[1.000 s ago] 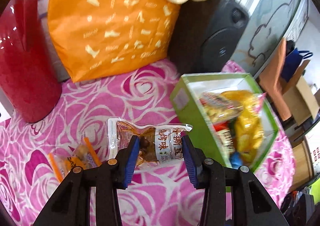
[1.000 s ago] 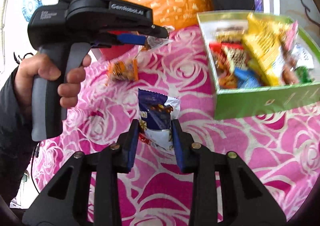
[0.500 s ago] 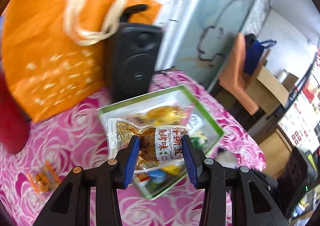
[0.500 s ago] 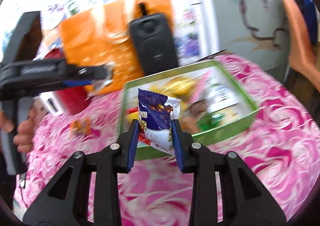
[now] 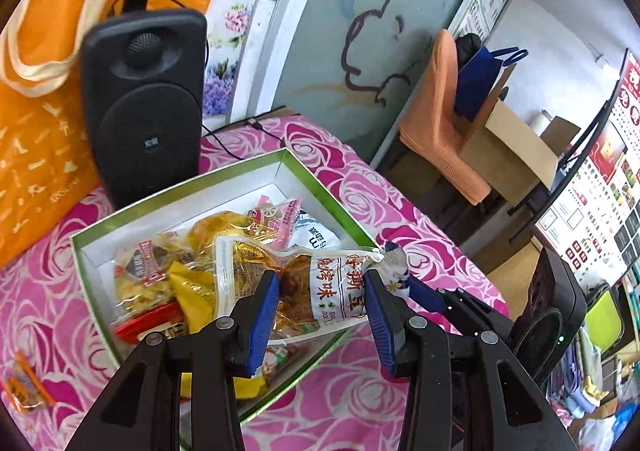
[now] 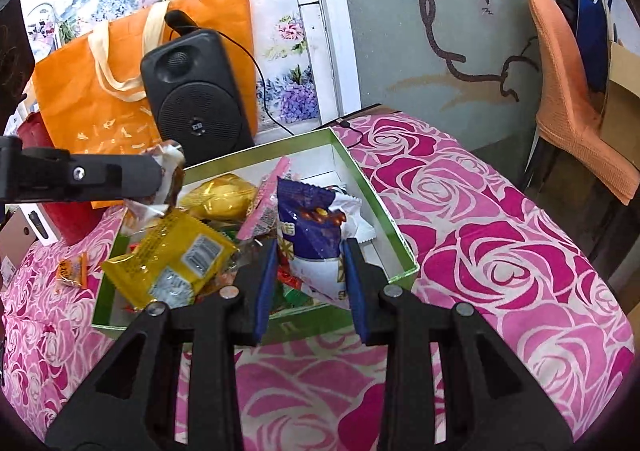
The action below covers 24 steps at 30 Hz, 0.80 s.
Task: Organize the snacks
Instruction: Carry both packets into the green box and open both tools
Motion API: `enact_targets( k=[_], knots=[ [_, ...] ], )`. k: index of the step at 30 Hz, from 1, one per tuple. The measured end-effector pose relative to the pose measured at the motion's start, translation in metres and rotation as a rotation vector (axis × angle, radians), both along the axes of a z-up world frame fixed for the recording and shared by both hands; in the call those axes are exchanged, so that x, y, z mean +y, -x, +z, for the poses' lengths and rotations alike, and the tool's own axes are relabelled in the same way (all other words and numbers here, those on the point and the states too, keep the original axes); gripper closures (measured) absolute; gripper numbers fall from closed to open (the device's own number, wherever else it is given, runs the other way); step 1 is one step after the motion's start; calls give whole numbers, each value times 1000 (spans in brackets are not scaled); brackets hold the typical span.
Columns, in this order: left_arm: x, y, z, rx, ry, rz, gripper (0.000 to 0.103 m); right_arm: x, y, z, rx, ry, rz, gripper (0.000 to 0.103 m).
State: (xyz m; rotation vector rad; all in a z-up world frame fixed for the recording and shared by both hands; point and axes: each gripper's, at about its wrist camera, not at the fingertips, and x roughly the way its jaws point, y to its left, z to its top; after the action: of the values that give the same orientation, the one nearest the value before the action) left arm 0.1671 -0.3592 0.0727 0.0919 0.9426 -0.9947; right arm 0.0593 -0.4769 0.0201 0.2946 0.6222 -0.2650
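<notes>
My left gripper [image 5: 320, 303] is shut on a clear packet of brown snack with red lettering [image 5: 296, 283], held above the green box [image 5: 320, 187] full of snack packets. My right gripper [image 6: 310, 277] is shut on a purple and white snack packet [image 6: 312, 227], held over the near right part of the same green box [image 6: 384, 207]. The left gripper [image 6: 160, 175] also shows at the left of the right wrist view, still holding its packet over the box's far left side. One small orange packet [image 5: 26, 391] lies on the pink rose cloth left of the box.
A black speaker [image 5: 144, 99] and an orange tote bag [image 5: 44, 51] stand behind the box. A red container [image 6: 60, 211] sits at the left. The table edge drops off on the right toward an orange chair [image 6: 576, 91].
Both grippers lifted their packets off the cloth and carried them over the green box. The views swung from the table's left side toward the box and the wall.
</notes>
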Motion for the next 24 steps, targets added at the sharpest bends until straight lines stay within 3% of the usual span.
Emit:
enact_targets(
  k=[3, 4, 5, 6, 7, 10, 24],
  knots=[
    [-3, -3, -7, -17, -11, 2, 58, 0, -13, -9, 22, 27, 25, 62],
    [-4, -3, -9, -24, -19, 4, 54, 1, -16, -13, 41, 44, 33, 44],
    [-3, -3, -9, -31, -32, 10, 36, 3, -17, -15, 53, 66, 31, 30],
    [-1, -3, -10, -42, -46, 23, 18, 5, -16, -15, 52, 86, 25, 9],
    [2, -2, -9, -65, -51, 45, 16, 7, -13, -15, 36, 100, 19, 5],
    [10, -2, -4, -119, -49, 76, 15, 4, -6, -15, 23, 69, -2, 5],
    [49, 13, 12, -156, -38, 116, 15, 30, 6, 7, 25, 30, 15, 1]
  ],
)
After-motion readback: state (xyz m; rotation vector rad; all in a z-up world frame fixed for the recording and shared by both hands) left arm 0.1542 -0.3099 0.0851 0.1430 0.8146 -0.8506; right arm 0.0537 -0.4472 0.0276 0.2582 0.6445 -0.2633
